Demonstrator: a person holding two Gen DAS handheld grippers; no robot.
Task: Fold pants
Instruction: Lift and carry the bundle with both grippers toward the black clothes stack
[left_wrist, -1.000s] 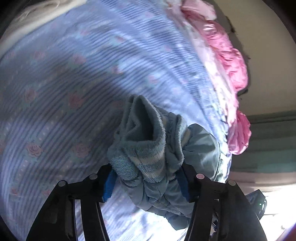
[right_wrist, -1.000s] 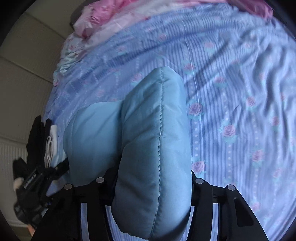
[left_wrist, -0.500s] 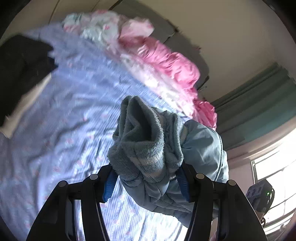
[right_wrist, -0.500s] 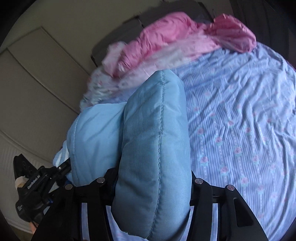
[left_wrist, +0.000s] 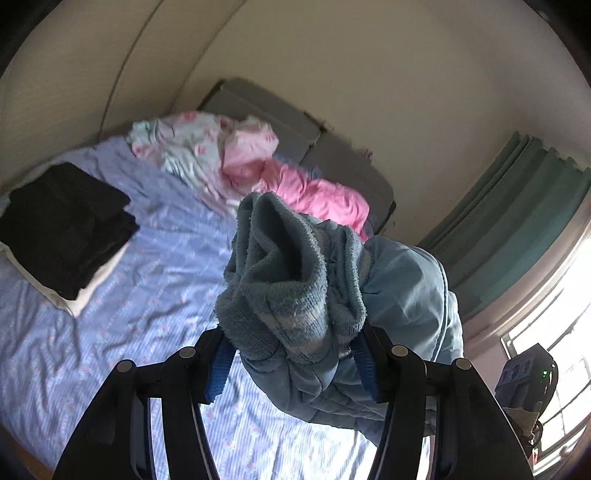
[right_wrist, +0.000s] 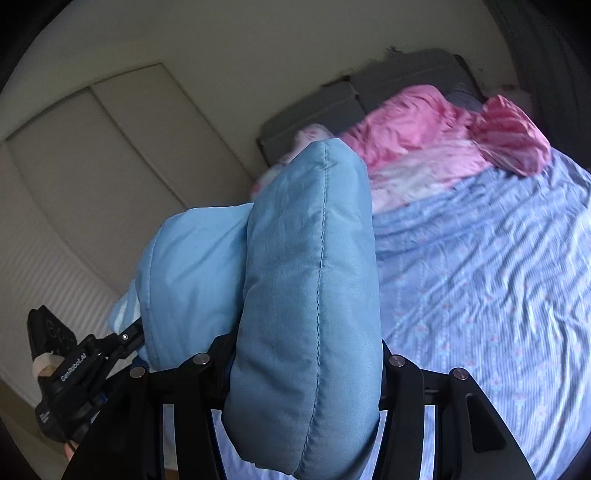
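Observation:
The light blue padded pants (left_wrist: 406, 295) hang in the air between both grippers, above the bed. My left gripper (left_wrist: 291, 354) is shut on the bunched knitted waistband (left_wrist: 280, 280), fleece lining showing. My right gripper (right_wrist: 306, 369) is shut on a thick folded edge of the pants (right_wrist: 310, 295), with a seam running up its middle. The left gripper also shows at the lower left of the right wrist view (right_wrist: 70, 373), and the right gripper at the lower right of the left wrist view (left_wrist: 528, 373).
The bed has a lilac striped sheet with roses (left_wrist: 166, 266) (right_wrist: 487, 280). A stack of folded black and white clothes (left_wrist: 62, 221) lies at its left. Pink bedding (left_wrist: 314, 192) (right_wrist: 424, 125) lies by the grey headboard (left_wrist: 295, 122). Green curtains (left_wrist: 517, 203) and a window are at right.
Both grippers have lifted and tilted up with the pants held. The views swung from the sheet up to the headboard, wall and curtains. The folded black stack came into view.

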